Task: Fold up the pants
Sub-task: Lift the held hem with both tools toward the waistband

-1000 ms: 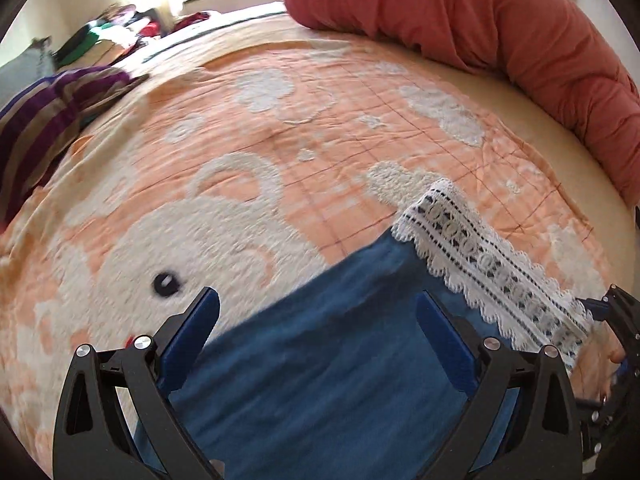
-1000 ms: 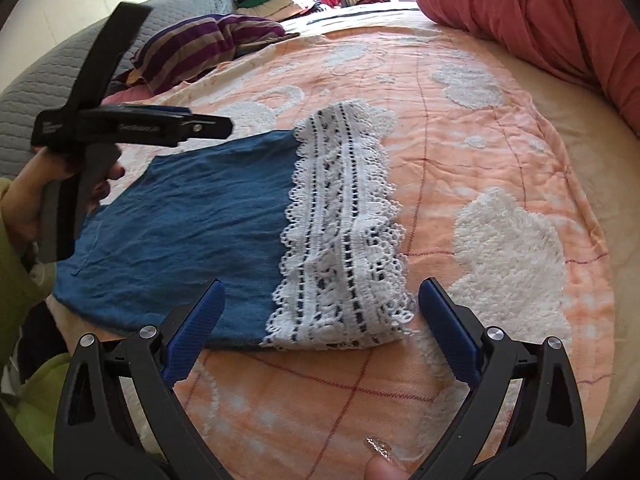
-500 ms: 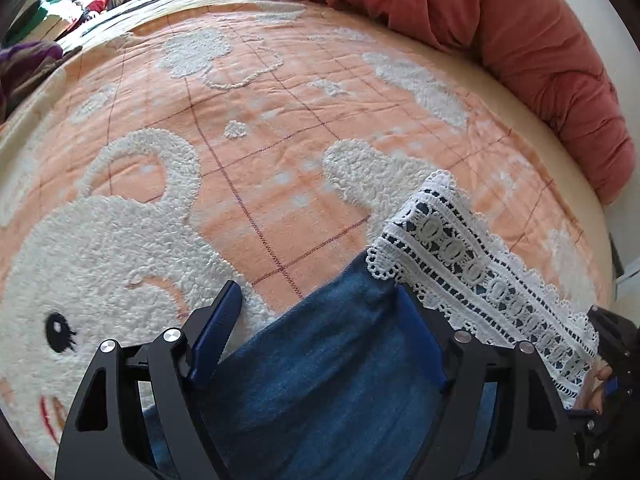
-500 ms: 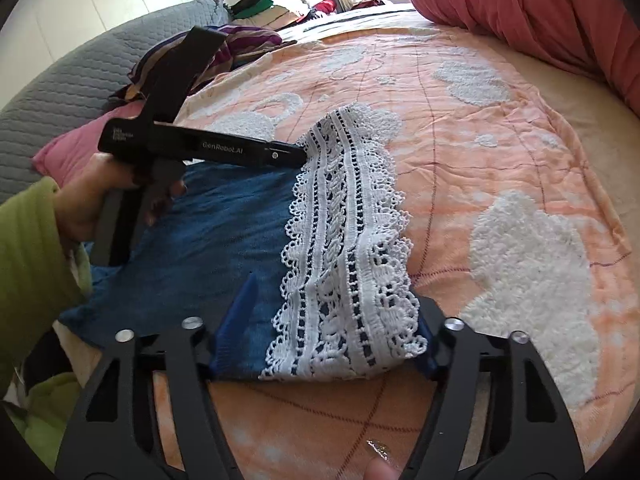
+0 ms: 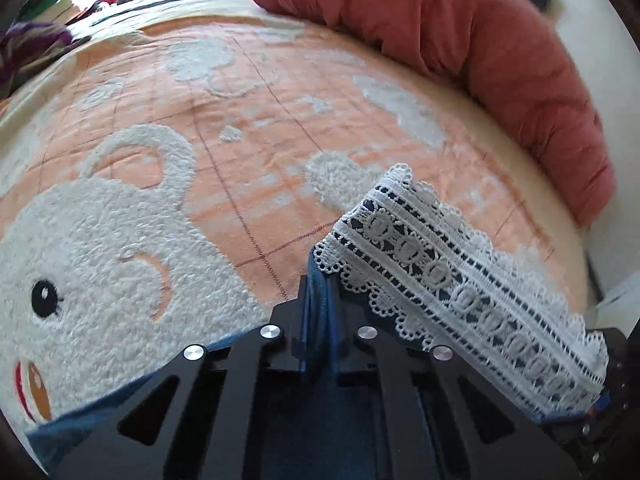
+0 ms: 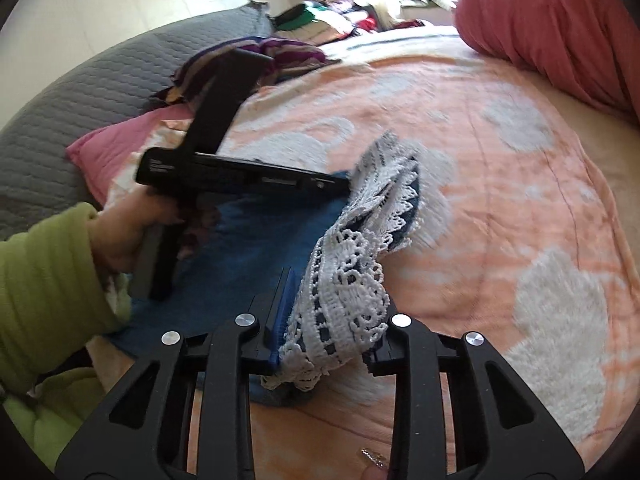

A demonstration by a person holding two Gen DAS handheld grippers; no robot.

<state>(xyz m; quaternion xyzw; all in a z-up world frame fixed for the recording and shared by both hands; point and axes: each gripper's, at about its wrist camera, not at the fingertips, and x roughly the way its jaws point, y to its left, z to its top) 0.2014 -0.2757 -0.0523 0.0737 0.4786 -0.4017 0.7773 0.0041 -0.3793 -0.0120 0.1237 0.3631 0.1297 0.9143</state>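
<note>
The blue pants [image 6: 256, 236] with a white lace hem [image 6: 352, 288] lie on an orange bedspread [image 6: 500, 184]. My left gripper [image 5: 320, 280] is shut on the far corner of the hem, where blue cloth meets the lace [image 5: 452, 276]. It also shows in the right wrist view [image 6: 344, 186], held by a hand in a green sleeve. My right gripper [image 6: 320, 312] is shut on the near corner of the lace hem. The hem is lifted off the bed between the two grippers.
A rolled red duvet [image 5: 460, 40] lies along the far right side of the bed. A striped purple garment [image 6: 256, 60], a pink pillow [image 6: 112, 152] and a grey quilted headboard [image 6: 80, 92] are at the left. Piled clothes [image 6: 320, 20] sit at the back.
Both grippers went from open to shut on the hem's two corners. The lace hem, flat on the bed before, is now raised and bunched between them.
</note>
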